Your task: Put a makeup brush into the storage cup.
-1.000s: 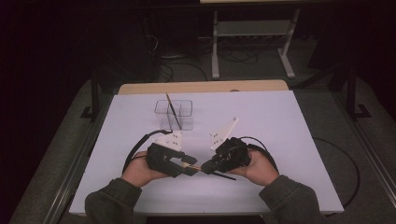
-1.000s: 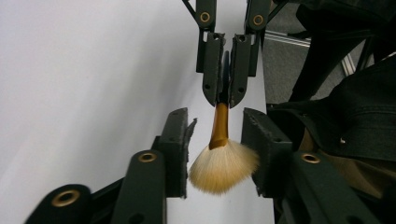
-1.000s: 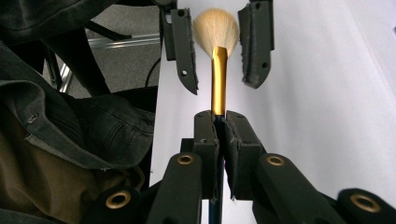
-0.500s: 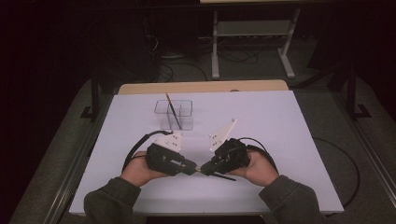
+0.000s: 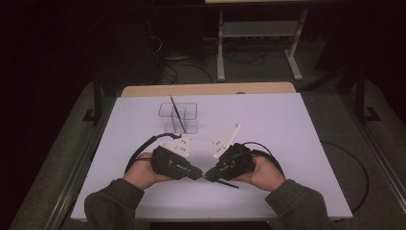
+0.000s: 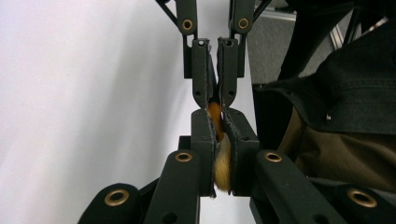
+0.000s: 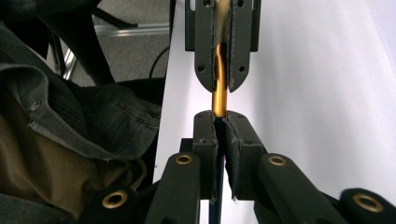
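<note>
Left gripper: your left gripper [image 5: 198, 175] is clamped on the bristle end of a paintbrush [image 5: 218, 179]; its jaws have just been closing, and in the left gripper view the pale tuft [image 6: 223, 161] sits squeezed between its pads, with the orange metal collar just past it.
Right gripper: your right gripper [image 5: 210, 176] is closed on the same paintbrush further along, at the collar where it meets the handle; in the right gripper view the brass-coloured collar [image 7: 219, 88] bridges the gap to the other jaws.
Why held so: you have the two tips meeting nose to nose low over the near middle of the table, which reads as a hand-over or a two-point hold that keeps the thin brush from swinging.
Brush: slim and straight, a dark handle trailing out behind your right gripper toward your right hand [image 5: 262, 170]; shiny smooth collar, soft fibrous hair that flattens under the pads.
Pads: dark, matte, slightly ragged at the edges, set on black hinged links with brass rivets.
Container: a clear, hard-walled box [image 5: 179, 117] with compartments stands well apart, further up the table, with a second thin dark brush [image 5: 176, 113] leaning in it.
Table: a flat, smooth white sheet [image 5: 268, 120] with a bare wooden edge at the far side.
Sleeves: heavy dark cloth, creased.
</note>
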### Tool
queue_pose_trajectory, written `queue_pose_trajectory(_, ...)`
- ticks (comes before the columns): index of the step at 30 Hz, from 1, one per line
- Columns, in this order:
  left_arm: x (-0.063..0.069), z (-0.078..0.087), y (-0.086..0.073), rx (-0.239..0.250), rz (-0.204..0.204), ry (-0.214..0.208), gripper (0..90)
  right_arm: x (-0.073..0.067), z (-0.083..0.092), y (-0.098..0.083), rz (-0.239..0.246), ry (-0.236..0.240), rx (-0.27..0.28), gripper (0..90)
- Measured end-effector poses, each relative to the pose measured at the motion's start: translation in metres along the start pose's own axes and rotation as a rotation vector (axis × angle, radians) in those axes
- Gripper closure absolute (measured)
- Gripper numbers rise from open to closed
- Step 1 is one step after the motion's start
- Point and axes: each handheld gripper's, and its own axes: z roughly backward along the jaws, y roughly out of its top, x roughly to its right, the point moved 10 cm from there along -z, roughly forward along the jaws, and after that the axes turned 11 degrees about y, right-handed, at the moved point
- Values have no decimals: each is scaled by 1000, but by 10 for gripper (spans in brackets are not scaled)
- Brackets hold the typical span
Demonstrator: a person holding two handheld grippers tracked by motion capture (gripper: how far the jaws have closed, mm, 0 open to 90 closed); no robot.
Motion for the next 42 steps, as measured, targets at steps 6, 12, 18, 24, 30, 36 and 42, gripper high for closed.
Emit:
queue_pose_trajectory(6,0,2,3,-26,-21,5,840,-1,-3,2,15,0,-57,790)
queue_pose_trajectory(12,0,4,3,-46,-24,7,840,-1,-6,3,13,5,-96,802)
queue_pose_trajectory(18,0,4,5,-40,-15,10,839,1,-9,4,6,10,-102,821)
queue_pose_trajectory(24,-2,6,8,-29,-15,11,839,3,-11,6,17,9,-99,825)
queue_pose_trajectory(30,-3,7,8,-22,-8,13,839,5,-15,8,19,18,-85,828)
queue_pose_trajectory(36,-4,8,4,-43,-16,28,830,8,-20,10,27,24,-88,830)
queue_pose_trajectory(42,-10,15,3,-10,25,70,650,10,-23,9,23,34,-86,831)
